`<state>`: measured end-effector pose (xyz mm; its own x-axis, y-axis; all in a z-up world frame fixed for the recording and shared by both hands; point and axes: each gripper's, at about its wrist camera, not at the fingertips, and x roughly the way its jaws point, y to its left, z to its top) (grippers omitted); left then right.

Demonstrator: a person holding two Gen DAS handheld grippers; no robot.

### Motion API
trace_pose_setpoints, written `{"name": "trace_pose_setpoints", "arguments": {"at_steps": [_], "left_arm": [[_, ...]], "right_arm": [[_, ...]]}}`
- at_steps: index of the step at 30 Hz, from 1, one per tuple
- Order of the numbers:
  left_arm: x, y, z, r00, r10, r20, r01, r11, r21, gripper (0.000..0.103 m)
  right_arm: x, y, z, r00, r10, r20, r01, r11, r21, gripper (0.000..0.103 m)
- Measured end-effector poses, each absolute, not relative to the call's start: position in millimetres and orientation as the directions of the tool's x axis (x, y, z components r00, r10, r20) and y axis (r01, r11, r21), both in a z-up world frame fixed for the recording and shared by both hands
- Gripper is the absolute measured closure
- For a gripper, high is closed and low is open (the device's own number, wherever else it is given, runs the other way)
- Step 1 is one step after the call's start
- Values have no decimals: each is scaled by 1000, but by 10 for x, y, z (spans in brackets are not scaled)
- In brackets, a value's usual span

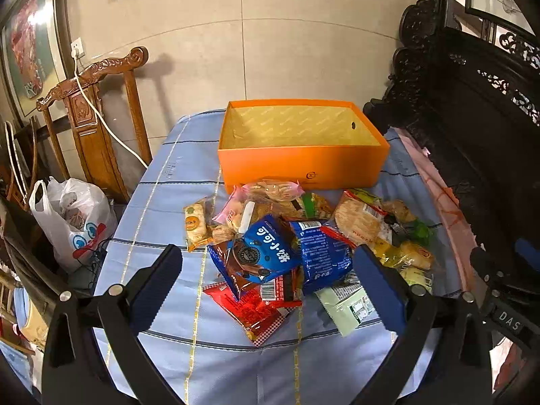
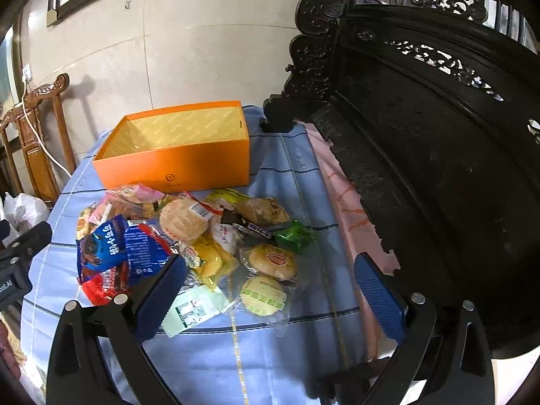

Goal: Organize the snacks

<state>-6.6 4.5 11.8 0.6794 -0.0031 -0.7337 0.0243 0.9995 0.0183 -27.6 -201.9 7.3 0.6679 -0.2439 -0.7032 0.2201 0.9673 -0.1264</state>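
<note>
Two hand-held grippers, each a black plastic frame with curved arms and round silver screw heads: the left gripper (image 1: 266, 280) and right gripper (image 2: 270, 290) both carry finger pads (image 1: 153, 292) faced in blue, ridged material (white lettering, partly readable "DAS", marks one black housing seen at right).

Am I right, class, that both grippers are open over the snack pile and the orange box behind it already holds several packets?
Not quite: the orange box is empty, as the left wrist view shows. Both grippers are open over the snack pile.
</note>
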Motion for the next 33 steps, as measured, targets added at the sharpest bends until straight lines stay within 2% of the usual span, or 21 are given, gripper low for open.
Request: {"name": "trace_pose_setpoints", "arguments": {"at_steps": [3, 7, 17, 25, 33], "left_arm": [[-40, 34, 90, 668, 43, -743, 1, 998, 58, 4], [-13, 74, 70, 658, 38, -752, -9, 999, 43, 4], [-8, 65, 65, 656, 20, -754, 14, 999, 39, 4], [-20, 73, 34, 646, 4, -763, 19, 1000, 21, 4], [-26, 61, 45, 649, -1, -761, 23, 1000, 18, 4]], "right_arm": [[-305, -2019, 118, 685, -301, -663, 249, 952, -176, 3], [-341, -2043, 205, 709, -317, -631, 258, 948, -186, 3], [-342, -2072, 168, 683, -250, -687, 239, 964, -113, 3], [-371, -2023, 217, 722, -207, -660, 187, 977, -102, 3], [-347, -2013, 179, 712, -181, -679, 162, 983, -91, 3]]}}
